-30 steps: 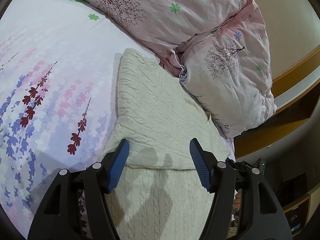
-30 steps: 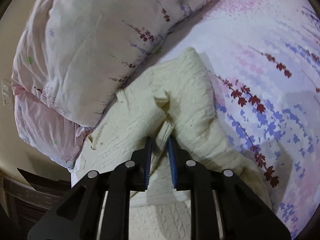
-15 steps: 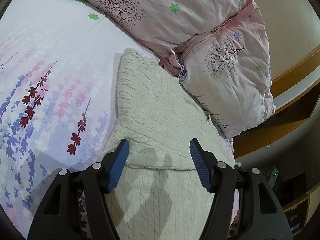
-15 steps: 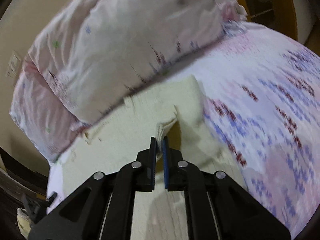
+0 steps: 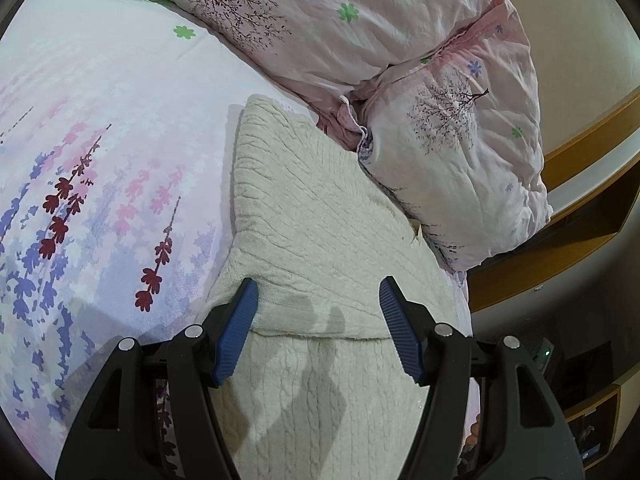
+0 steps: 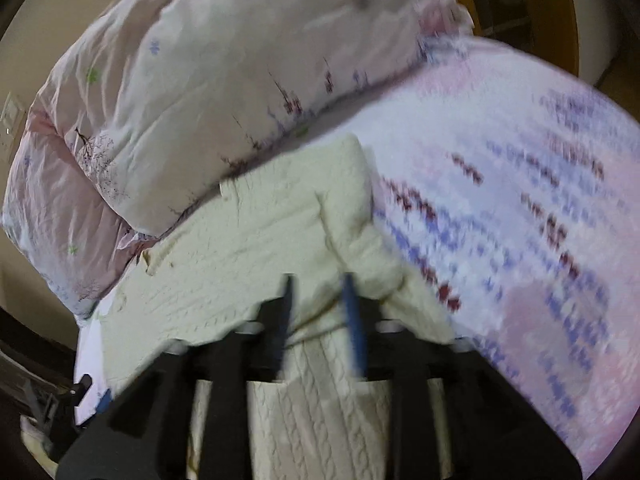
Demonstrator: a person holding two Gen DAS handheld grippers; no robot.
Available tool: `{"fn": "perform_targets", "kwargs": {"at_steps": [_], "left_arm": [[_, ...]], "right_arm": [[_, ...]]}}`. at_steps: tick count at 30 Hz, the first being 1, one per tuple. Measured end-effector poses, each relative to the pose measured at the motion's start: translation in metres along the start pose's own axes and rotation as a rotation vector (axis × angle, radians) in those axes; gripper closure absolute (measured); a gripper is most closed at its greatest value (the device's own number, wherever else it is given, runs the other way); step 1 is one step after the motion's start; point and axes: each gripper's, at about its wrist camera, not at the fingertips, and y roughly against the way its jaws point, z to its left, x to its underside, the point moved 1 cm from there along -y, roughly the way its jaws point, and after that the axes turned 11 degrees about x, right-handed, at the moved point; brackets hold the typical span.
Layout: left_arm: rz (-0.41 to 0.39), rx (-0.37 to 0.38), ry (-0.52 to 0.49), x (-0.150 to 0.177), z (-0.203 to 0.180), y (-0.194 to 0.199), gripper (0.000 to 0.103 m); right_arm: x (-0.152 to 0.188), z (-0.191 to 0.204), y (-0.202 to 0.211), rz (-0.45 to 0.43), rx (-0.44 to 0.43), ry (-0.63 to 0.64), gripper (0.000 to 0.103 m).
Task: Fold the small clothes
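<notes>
Jaws parted on both tools: the left gripper [image 5: 316, 312] holds its blue pads wide apart over a cream cable-knit sweater [image 5: 320, 216], gripping nothing, while the jaws of the right gripper [image 6: 318, 310] have just been opening, and the knit fold they pinched now lies loose between them without being pressed. The right wrist view is smeared by motion.

The sweater lies on a bed, in the centre and lower middle of both views, partly folded: in the left wrist view an upper layer ends in a straight hem just ahead of the pads, with a cabled layer below it running to the bottom edge. In the right wrist view a raised ridge of knit runs from the jaws toward the upper middle of the frame.

A rumpled pink quilt [image 5: 460, 140] printed with small trees and flowers is heaped along the sweater's far edge, touching it, at upper right in the left wrist view and upper left in the right wrist view.

The bed sheet [image 5: 100, 140], pale with purple, pink and dark red leaf sprays, fills the left of the left wrist view. A wooden bed frame [image 5: 580, 152] and a cream wall [image 5: 580, 28] show at the right edge.
</notes>
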Motion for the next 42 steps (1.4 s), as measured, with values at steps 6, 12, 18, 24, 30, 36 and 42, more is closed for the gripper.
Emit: {"fn": "perform_targets", "kwargs": {"at_steps": [6,12,18,24,30,36,42], "left_arm": [[0.008,-0.007,-0.005,-0.002,-0.001,-0.001,0.038],[0.008,-0.007,-0.005,-0.002,-0.002,-0.002,0.038],[0.025,-0.022,-0.056,0.006,-0.010,0.017,0.037],[0.018,-0.057,-0.152,0.027,-0.014,0.069,0.034],[0.070,-0.058,-0.146,0.059,-0.005,0.101,0.034],[0.107,-0.033,-0.141,0.093,-0.008,0.111,0.036],[0.146,0.028,-0.104,0.129,-0.007,0.113,0.049]], "right_arm": [[-0.004,0.025,-0.006,0.011,-0.057,0.126,0.065],[0.002,0.026,-0.031,0.105,-0.045,0.163,0.066],[-0.001,0.005,-0.007,0.121,-0.129,0.122,0.042],[0.008,-0.043,0.024,0.116,-0.181,0.120,0.040],[0.032,-0.097,0.043,0.198,-0.210,0.096,0.040],[0.067,-0.127,0.053,0.279,-0.203,0.102,0.050],[0.099,-0.135,0.063,0.368,-0.319,0.114,0.066]]}}
